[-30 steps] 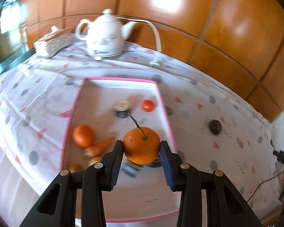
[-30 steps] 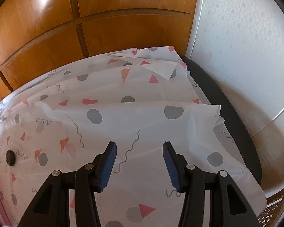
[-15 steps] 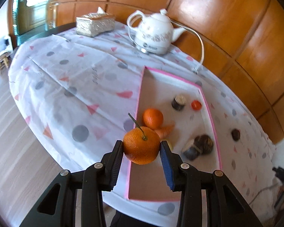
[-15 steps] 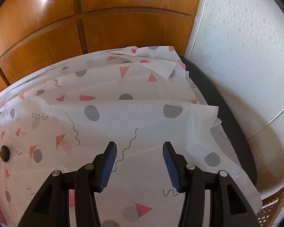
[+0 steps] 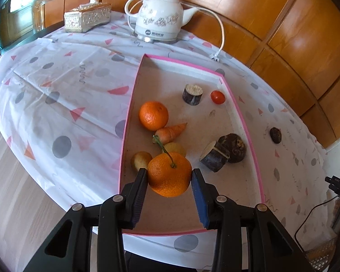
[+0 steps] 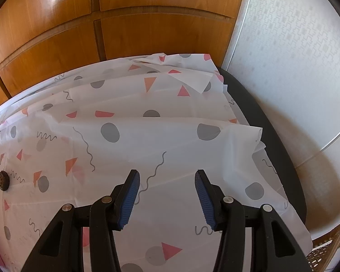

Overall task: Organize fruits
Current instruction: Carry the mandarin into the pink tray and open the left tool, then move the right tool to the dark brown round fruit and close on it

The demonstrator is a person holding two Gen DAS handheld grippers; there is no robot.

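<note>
My left gripper (image 5: 168,173) is shut on an orange with a green stem (image 5: 169,174) and holds it above the near left part of a pink-rimmed tray (image 5: 244,127). In the tray lie another orange (image 5: 153,115), a carrot (image 5: 170,132), two small yellow fruits (image 5: 141,159), a cherry tomato (image 5: 217,97) and dark cut pieces (image 5: 224,149). A small dark fruit (image 5: 275,135) lies on the tablecloth right of the tray; it also shows in the right wrist view (image 6: 3,180). My right gripper (image 6: 167,174) is open and empty over the tablecloth.
A white teapot (image 5: 159,22) with a cord and a tissue box (image 5: 87,18) stand at the back of the table. Wooden wall panels (image 6: 102,22) run behind. The table's right edge (image 6: 272,136) meets a pale wall. The floor lies left of the table.
My left gripper, still holding the orange, has swung from beside the tray's left rim to over its near part. The right gripper has barely moved.
</note>
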